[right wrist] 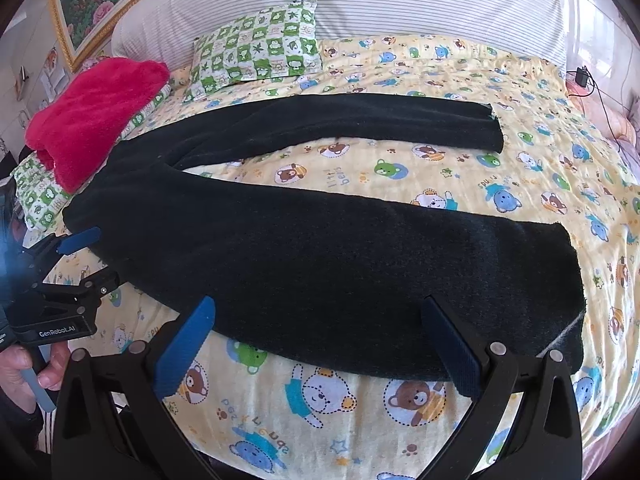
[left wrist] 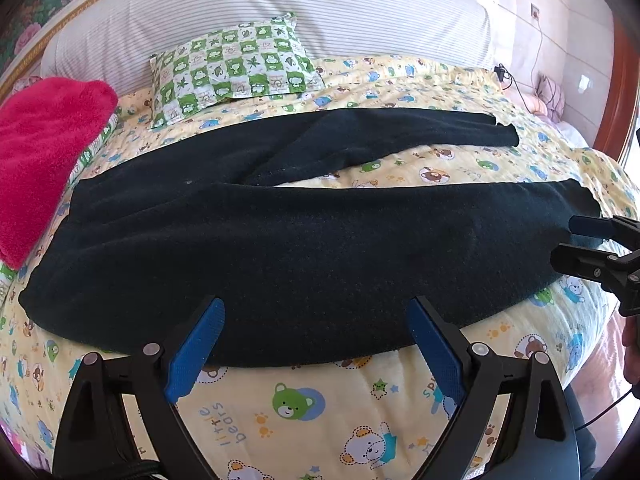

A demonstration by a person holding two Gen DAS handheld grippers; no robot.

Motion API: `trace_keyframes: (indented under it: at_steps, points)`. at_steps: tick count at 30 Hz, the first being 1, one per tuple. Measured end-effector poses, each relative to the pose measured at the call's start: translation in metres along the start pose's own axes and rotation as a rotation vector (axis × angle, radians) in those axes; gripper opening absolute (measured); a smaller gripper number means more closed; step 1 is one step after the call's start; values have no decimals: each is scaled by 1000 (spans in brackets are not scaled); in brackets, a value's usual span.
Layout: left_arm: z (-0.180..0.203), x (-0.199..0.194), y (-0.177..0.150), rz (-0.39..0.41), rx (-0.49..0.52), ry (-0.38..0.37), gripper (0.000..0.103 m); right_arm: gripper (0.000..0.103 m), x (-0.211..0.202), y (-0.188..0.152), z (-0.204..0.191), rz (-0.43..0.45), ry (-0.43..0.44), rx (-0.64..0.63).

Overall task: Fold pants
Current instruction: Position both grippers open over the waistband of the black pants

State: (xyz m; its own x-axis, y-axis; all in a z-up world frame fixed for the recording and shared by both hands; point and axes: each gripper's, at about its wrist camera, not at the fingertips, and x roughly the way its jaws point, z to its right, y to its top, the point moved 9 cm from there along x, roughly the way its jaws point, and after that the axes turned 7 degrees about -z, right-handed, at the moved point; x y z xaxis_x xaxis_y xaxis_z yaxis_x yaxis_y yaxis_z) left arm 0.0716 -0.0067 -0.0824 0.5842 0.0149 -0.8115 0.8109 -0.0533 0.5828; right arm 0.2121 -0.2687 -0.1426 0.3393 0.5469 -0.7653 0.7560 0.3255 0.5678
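Observation:
Black pants [left wrist: 280, 240] lie spread flat on the bed, waist to the left, two legs running right and parted in a V. They show in the right wrist view [right wrist: 320, 256] too. My left gripper [left wrist: 316, 320] is open with blue pads, just above the near edge of the near leg, close to the waist end. My right gripper [right wrist: 320, 320] is open over the near leg close to its cuff [right wrist: 568, 300]. The right gripper also shows at the right edge of the left wrist view [left wrist: 576, 240]. The left gripper shows at the left of the right wrist view [right wrist: 96, 256].
The bed has a yellow bear-print sheet [left wrist: 304, 400]. A red fleece blanket [left wrist: 44, 152] lies folded at the left beside the waist. A green checked pillow [left wrist: 236, 64] rests at the striped headboard. A charger and cable [right wrist: 584, 78] lie at the far right.

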Motion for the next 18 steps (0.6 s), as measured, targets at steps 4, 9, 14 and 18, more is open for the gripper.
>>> trace_keyframes:
  at_steps: [4,9,14,18]
  points:
    - [0,0,0,-2,-1,-6,93,103,0,1,-1,-2,1,-2]
    - [0,2,0,-7,-2,-10,94,103,0,0,-2,-7,3,-4]
    - [1,3,1,-10,1,-11,94,103,0,0,-2,-9,4,-3]
    - [1,5,2,-13,3,-16,93,103,0,1,-1,-9,6,3]
